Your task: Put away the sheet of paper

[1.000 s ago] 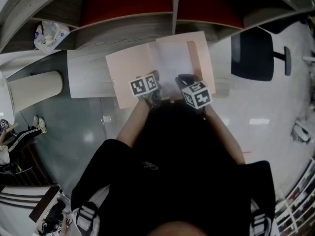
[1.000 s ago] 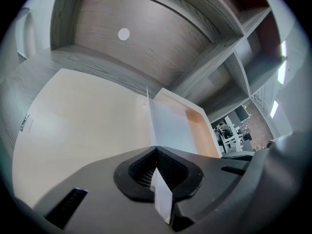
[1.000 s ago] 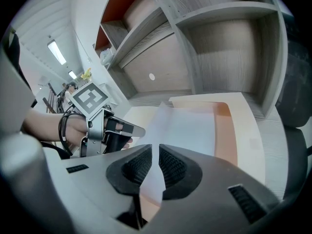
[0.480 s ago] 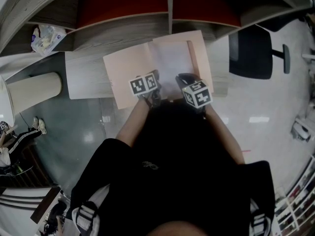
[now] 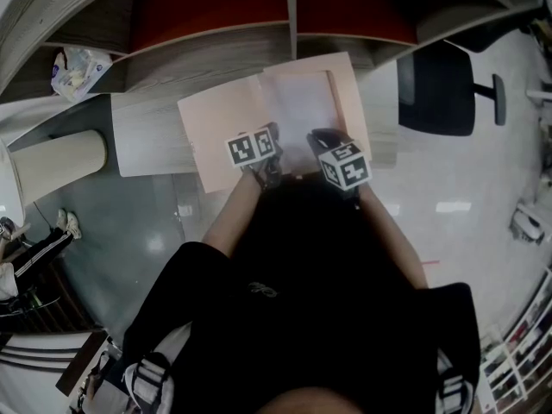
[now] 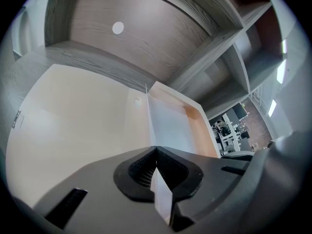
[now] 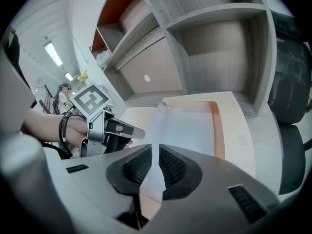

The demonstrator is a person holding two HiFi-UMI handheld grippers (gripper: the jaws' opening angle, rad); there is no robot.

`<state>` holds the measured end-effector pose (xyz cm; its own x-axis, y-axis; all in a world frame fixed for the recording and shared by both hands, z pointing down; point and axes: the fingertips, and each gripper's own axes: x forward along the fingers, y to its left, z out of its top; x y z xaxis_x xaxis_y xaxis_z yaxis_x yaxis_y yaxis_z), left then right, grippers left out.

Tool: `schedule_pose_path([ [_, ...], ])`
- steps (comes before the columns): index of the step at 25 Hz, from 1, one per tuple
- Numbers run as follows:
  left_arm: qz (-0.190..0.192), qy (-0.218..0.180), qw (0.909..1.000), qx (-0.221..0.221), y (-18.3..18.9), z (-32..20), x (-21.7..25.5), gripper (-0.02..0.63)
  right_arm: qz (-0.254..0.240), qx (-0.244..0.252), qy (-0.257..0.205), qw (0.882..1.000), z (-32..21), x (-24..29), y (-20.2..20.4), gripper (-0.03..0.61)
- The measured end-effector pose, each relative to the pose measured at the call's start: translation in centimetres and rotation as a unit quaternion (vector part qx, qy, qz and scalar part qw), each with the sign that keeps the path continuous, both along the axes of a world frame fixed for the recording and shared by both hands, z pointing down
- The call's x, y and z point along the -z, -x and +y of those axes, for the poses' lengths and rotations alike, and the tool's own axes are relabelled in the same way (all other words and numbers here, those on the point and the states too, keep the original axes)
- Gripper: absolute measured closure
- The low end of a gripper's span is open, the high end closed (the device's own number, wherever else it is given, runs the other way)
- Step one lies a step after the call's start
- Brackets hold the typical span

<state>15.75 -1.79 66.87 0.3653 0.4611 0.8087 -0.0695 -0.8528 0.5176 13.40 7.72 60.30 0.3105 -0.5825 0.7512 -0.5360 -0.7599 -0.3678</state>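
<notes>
Seen from overhead, a thin white sheet of paper (image 5: 302, 110) lay inside an open peach card folder (image 5: 220, 132) on a grey wood-grain table (image 5: 147, 136), beneath red-backed shelves (image 5: 216, 11). The left tool (image 6: 156, 152) was fully closed, its ribbed pads pinching the sheet's near edge. The right tool (image 7: 158, 150) was closed nearly as far on the same edge, a little way along, with the paper passing between its pads. The sheet looked very light, floppy and easy to crease or tear. It probably needed gentle, even handling along that near edge, kept lightly taut between both tools, since a single pinch would likely let it droop and buckle.
</notes>
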Motion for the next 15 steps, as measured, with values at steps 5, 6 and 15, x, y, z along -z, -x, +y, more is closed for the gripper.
schedule_pose_path([
  [5,-0.001,0.000,1.0000,-0.007,0.0,0.5,-0.1,0.569,-0.001,-0.008,0.001,1.000,0.5,0.0,0.2,0.521],
  [6,-0.001,0.000,1.0000,-0.008,0.0,0.7,-0.1,0.569,-0.001,-0.010,0.002,1.000,0.6,0.0,0.3,0.520],
  [15,-0.004,0.001,0.9998,-0.020,-0.1,1.6,-0.4,0.569,-0.001,-0.024,0.002,1.000,1.5,0.0,0.4,0.520],
])
